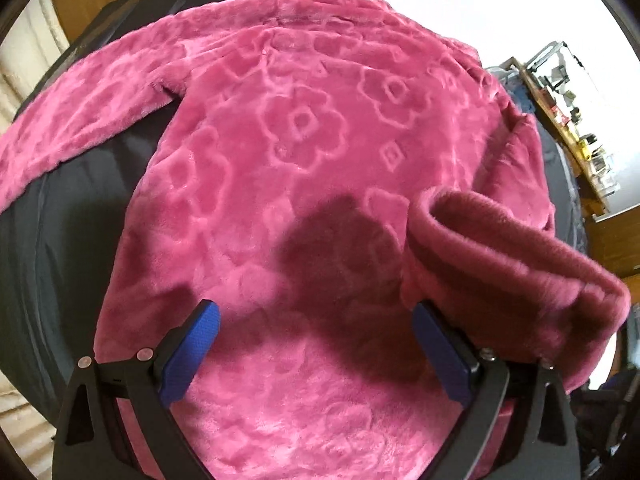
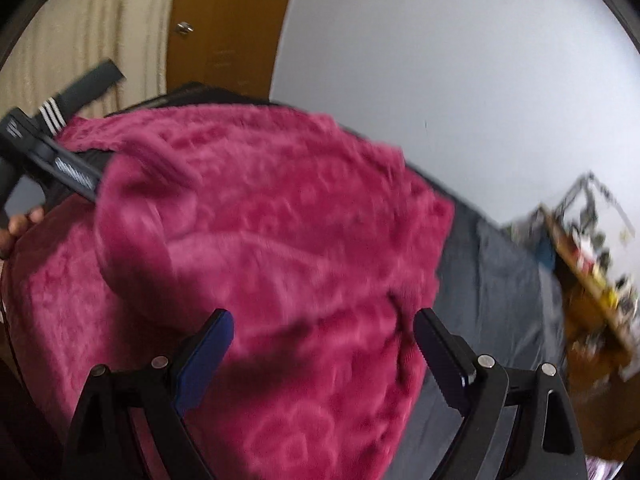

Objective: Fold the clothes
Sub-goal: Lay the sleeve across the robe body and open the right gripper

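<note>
Pink fleece top [image 1: 304,152] spread back-up across dark bedding [image 1: 80,216], one sleeve folded inward, likely to narrow it. Left gripper [image 1: 316,344] and right gripper [image 2: 324,356] both released, grasping nothing, poised above for the next fold.

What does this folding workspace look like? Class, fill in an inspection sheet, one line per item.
Surface: dark grey bed cover, partly covered.
Job's things: pink fleece top spread flat, left sleeve out; right sleeve folded over the body.
Clutter: nothing seen on the bed.
Grippers: left tool open above the fleece; right tool open, nothing held.
Cables: nothing seen.
Surroundings: white wall, wooden door, crowded shelf.
</note>
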{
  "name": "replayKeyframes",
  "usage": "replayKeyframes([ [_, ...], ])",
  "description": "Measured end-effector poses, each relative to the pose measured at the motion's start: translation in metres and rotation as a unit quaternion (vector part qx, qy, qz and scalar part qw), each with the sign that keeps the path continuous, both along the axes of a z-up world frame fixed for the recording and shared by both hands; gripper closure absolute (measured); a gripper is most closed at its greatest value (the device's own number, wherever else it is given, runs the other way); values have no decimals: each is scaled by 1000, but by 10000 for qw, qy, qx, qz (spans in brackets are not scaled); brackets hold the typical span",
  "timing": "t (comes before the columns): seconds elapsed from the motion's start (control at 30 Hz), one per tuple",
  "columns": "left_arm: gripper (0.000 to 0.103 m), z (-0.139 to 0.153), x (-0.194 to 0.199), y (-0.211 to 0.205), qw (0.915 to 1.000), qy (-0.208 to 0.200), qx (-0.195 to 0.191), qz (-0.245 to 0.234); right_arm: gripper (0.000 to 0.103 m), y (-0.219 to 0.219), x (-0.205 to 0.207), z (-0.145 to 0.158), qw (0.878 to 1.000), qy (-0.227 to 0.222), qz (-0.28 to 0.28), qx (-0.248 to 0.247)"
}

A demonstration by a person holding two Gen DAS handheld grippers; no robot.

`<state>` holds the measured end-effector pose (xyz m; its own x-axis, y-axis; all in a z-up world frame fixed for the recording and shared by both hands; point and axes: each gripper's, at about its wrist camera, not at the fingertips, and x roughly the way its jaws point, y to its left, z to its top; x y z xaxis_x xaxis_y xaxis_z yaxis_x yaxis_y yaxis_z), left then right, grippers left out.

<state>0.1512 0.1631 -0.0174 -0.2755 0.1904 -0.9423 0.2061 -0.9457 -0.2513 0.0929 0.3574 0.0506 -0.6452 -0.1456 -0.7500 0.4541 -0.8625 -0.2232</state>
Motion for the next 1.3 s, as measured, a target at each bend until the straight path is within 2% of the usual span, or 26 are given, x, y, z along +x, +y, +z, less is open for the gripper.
replayKeyframes([
  [0.13, 4, -8, 5, -19, 9998, 55, 178, 90, 11, 13, 5, -16, 9989, -382, -214, -159],
  [0.2, 4, 1, 17, -27, 9996, 68, 241, 109, 11, 14, 5, -20, 9982, -511, -207, -236],
  [0.33, 4, -13, 11, -38, 9970, 6, 719, 294, 11, 6, 3, -30, 9972, -719, 39, -219],
  [0.43, 4, -18, 16, -49, 9932, -30, 1059, 479, 11, 1, 2, -40, 9955, -920, 177, -169],
  [0.63, 4, -29, 22, -57, 9871, -63, 1452, 672, 11, 3, 3, -61, 9907, -1348, 181, -101],
  [0.87, 4, -28, 30, -60, 9726, 154, 2137, 904, 11, 4, 6, -68, 9885, -1496, 136, -141],
  [1.13, 4, -24, 28, -51, 9711, 150, 2270, 730, 11, 3, 8, -71, 9874, -1569, 121, -172],
  [1.3, 4, -29, 30, -56, 9657, 100, 2456, 831, 11, 12, 0, -60, 9848, -1618, -178, -607],
])
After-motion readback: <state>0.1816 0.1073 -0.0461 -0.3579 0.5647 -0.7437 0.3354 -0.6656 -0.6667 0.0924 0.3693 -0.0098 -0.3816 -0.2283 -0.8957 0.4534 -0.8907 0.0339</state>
